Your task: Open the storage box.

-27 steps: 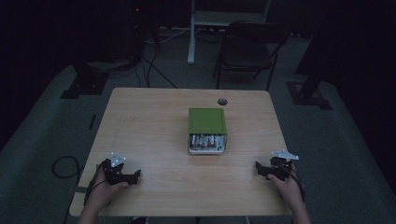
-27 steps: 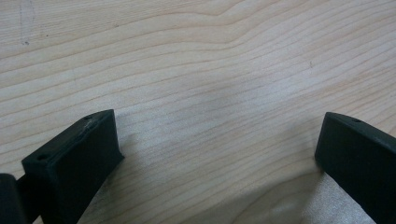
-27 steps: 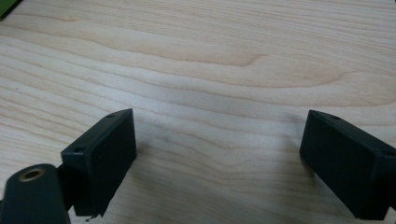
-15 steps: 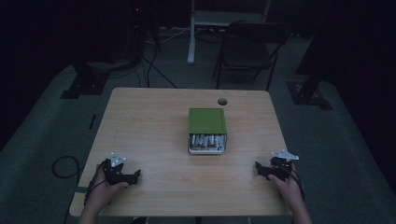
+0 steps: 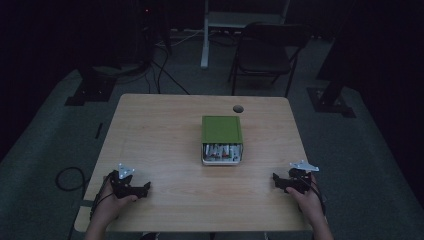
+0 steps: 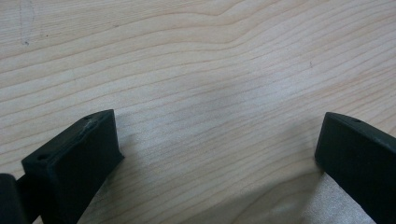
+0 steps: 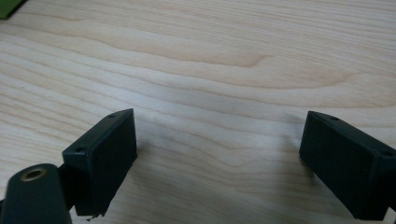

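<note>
A green box point(image 5: 222, 140) is seen standing near the middle of the wooden bench point(image 5: 165, 145), its open front turned toward the person and what look like batteries stacked inside. A small round hole point(image 5: 238, 108) is set in the bench just beyond the box.

The left gripper point(image 5: 131, 186) is held at the near left corner of the bench and the right gripper point(image 5: 289, 181) at the near right edge, both well apart from the box. In each gripper view the two black jaws are spread wide over bare wood, with nothing between them.

As far as can be judged, the work has not been started: the box is untouched, nothing has been lifted out of it and nothing is held. Everything is left to be done, beginning with a reach from either side toward the open front of the box.
</note>
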The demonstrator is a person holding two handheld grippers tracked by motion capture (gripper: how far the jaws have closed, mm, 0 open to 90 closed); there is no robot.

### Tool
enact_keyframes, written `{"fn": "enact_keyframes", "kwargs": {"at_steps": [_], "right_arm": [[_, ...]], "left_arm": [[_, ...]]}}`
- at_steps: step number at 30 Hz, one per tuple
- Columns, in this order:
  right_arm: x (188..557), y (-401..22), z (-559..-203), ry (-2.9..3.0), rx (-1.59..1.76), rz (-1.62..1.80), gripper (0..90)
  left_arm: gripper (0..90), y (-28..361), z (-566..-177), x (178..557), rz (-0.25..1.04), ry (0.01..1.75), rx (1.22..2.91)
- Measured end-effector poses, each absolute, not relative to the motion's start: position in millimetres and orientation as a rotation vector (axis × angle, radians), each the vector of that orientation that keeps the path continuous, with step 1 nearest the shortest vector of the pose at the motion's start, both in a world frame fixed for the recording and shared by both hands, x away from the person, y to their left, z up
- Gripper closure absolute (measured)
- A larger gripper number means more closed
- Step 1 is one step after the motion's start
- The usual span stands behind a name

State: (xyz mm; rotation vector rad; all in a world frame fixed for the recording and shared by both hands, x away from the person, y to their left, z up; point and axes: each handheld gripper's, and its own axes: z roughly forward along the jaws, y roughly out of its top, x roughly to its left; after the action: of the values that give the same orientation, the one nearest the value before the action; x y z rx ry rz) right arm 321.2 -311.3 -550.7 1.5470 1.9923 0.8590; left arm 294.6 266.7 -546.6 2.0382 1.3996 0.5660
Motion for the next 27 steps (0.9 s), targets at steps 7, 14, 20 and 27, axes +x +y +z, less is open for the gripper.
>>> {"fn": "enact_keyframes", "kwargs": {"at_steps": [7, 14, 20, 27], "right_arm": [[321, -302, -550, 2.019, 1.515, 0.870, 12.3], [320, -279, -541, 2.067, 1.347, 0.798, 12.4], [318, -262, -535, 2.070, 1.213, 0.727, 13.3], [315, -243, -532, 2.097, 1.096, 0.661, 14.1]], "left_arm": [[0.1, 267, -547, 295, 0.566, 1.400, 2.038], [0.1, 267, -547, 295, 0.567, 1.399, 2.037], [0.1, 267, -547, 295, 0.567, 1.399, 2.038], [0.1, 267, -547, 295, 0.567, 1.399, 2.038]]}}
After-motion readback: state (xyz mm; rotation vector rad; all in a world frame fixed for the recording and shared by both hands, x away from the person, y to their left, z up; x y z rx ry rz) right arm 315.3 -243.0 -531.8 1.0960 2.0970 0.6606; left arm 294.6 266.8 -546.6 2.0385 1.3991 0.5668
